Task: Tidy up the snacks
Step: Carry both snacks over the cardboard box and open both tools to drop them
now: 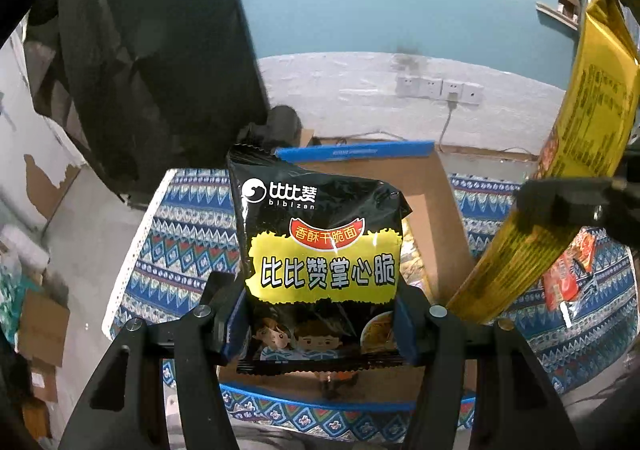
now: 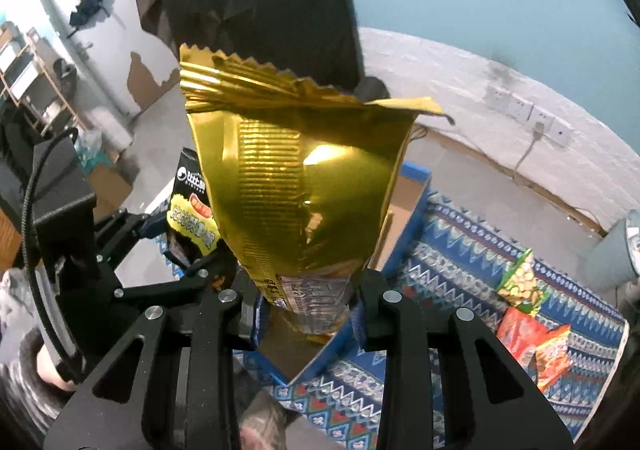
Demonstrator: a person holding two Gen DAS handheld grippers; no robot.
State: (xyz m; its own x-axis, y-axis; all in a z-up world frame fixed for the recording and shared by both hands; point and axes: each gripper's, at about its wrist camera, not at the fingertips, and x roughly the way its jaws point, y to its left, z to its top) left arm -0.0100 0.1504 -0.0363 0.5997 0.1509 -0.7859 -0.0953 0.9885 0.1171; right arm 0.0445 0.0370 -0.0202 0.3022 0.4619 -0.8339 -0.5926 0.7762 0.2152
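Snacks ride above the box [image 1: 436,210]: the left gripper [image 1: 320,324] pinches a black pack [image 1: 320,250], the right gripper [image 2: 304,310] a gold pack [image 2: 296,186]. Either could slip (glossy film, low grips), likely missing the box.

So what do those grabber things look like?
Both are black, built of flat angled bars joined by round silver bolts. The left gripper has blue pads inside its jaws. The right gripper looks the same. A ribbed black cable curves along the left one.

One black noodle packet [image 1: 324,262], one gold packet [image 2: 296,186], one cardboard box [image 1: 440,210], two orange packets [image 2: 536,346], one green packet [image 2: 520,282].
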